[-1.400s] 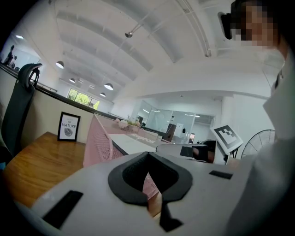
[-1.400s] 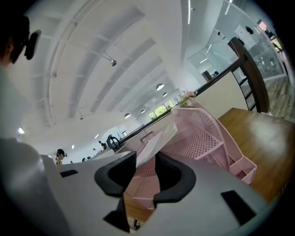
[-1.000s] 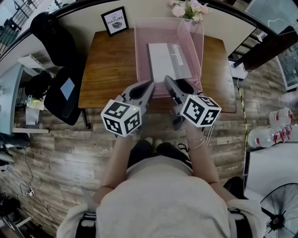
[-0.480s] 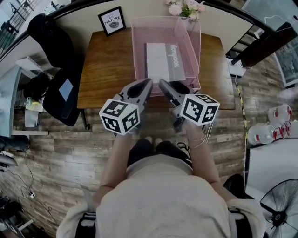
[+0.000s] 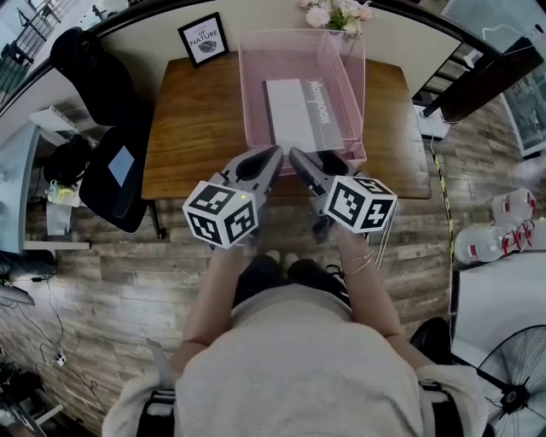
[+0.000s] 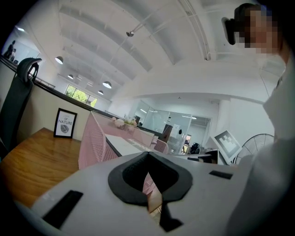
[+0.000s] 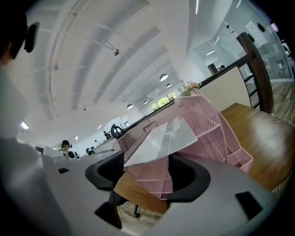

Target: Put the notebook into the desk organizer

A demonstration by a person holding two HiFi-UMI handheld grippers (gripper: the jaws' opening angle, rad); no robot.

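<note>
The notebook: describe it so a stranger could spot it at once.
Find the wooden desk; a pink mesh organizer stands on it. The notebook lies inside, white with a grey printed strip along one side, unlike the framed picture and flowers behind.

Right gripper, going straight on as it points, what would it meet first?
Probably the notebook, its near edge between the right gripper's opening jaws, lying in the pink organizer; depth is unclear.

the framed picture [image 5: 203,38] at the far left of the desk [image 5: 192,128] reads "nature", with illegible smaller print above; the lettering on the notebook [image 5: 287,111] is too blurred to read.
</note>
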